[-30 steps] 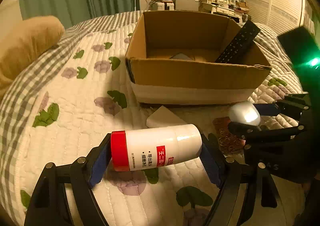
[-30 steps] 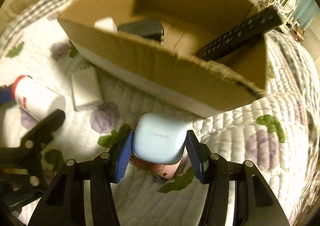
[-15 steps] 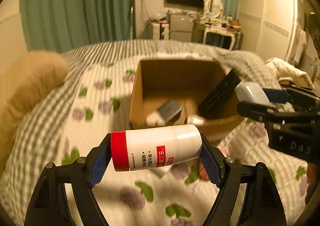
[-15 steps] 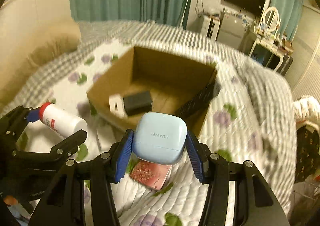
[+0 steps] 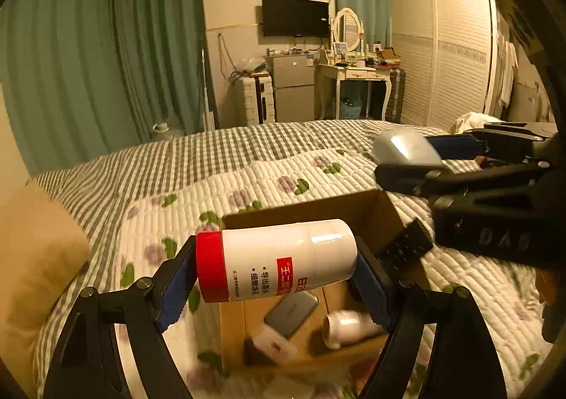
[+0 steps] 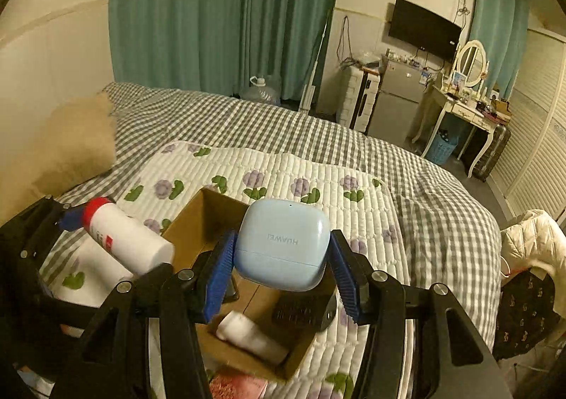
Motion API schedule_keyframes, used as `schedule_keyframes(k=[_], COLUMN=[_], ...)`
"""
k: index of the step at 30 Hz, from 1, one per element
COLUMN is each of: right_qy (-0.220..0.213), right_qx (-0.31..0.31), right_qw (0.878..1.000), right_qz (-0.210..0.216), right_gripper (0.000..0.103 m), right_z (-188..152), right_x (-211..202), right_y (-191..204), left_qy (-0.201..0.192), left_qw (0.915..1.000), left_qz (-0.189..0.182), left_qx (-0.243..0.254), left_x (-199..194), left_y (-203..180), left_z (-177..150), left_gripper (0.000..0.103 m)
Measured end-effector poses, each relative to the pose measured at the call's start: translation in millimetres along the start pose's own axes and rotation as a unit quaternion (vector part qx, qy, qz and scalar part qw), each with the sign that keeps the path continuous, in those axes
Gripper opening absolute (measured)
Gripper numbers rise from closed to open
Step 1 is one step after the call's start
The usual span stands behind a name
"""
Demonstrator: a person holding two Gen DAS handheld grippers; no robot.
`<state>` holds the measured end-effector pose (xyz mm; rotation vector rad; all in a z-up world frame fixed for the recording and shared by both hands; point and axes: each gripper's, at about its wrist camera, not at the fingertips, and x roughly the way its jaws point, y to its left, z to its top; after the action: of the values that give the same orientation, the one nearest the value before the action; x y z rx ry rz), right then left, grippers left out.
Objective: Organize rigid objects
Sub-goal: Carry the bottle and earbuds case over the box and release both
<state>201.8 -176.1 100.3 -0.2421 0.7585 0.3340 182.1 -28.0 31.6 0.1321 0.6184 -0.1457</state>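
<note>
My left gripper (image 5: 276, 271) is shut on a white bottle with a red cap (image 5: 279, 262), held sideways above the open cardboard box (image 5: 318, 213). My right gripper (image 6: 281, 266) is shut on a light blue earbud case (image 6: 283, 243), also held above the box (image 6: 198, 218). Inside the box lie a black remote (image 5: 406, 247), a grey flat device (image 5: 292, 312), a small white bottle (image 5: 348, 328) and a small white block (image 5: 274, 344). The bottle also shows in the right wrist view (image 6: 123, 240), and the case in the left wrist view (image 5: 403, 149).
The box sits on a quilted floral blanket (image 6: 283, 169) over a checked bed cover. A tan pillow (image 5: 32, 257) lies at the left. A pink patterned item (image 6: 237, 386) lies on the blanket in front of the box. Furniture stands beyond the bed.
Both grippers have risen well above the bed with their objects. The box now lies below them and the room fills the view.
</note>
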Motion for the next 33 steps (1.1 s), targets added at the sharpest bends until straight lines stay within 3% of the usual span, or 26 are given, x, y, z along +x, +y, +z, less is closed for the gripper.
schedule_keyframes(k=[8, 16, 23, 25, 33], right_qy=[0.057, 0.087, 0.080, 0.077, 0.027], right_qx=[0.009, 0.013, 0.029, 0.030, 0.046], right_qw=[0.998, 0.996, 0.996, 0.996, 0.999], right_qz=[0.017, 0.017, 0.025, 0.023, -0.002], right_gripper=[0.052, 0.052, 0.053, 0.067, 0.079], right_z=[-5, -14, -19, -18, -2], right_x=[77, 116, 122, 117, 58], right_y=[-13, -20, -25, -25, -34], left_qy=[0.042, 0.094, 0.094, 0.094, 0.059], left_qw=[0.9988, 0.9954, 0.9955, 0.9955, 0.9982], left_qz=[-0.004, 0.002, -0.010, -0.008, 0.012], left_qx=[0.023, 0.016, 0.002, 0.006, 0.010], left_x=[66, 111, 113, 111, 62], left_y=[-3, 5, 9, 7, 3], left_z=[-4, -18, -20, -19, -4], left_gripper=[0.082, 0.082, 0.083, 0.084, 0.095])
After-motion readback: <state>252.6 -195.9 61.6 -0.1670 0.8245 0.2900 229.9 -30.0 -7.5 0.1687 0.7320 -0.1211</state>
